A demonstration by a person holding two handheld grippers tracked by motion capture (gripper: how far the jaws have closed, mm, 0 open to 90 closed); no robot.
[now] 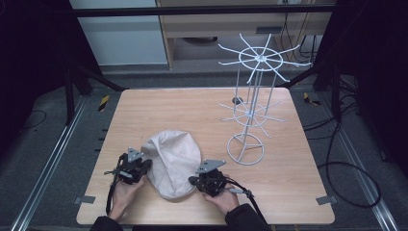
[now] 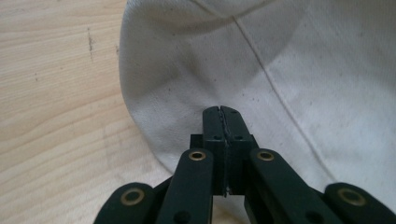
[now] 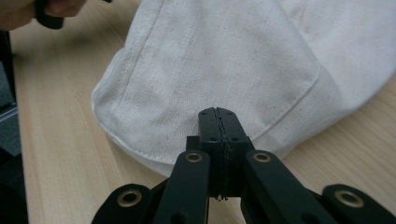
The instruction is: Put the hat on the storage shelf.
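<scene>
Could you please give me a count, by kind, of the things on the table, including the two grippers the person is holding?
White fabric hat: 1
White wire display rack: 1
Handheld grippers: 2, the left gripper and the right gripper, one on each side of the hat
Total: 4

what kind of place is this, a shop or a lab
Likely a lab recording rig, not a shop: a lone wooden table framed by metal floor rails, loose cables, and a bare white wire display rack beside a cream cap.
</scene>
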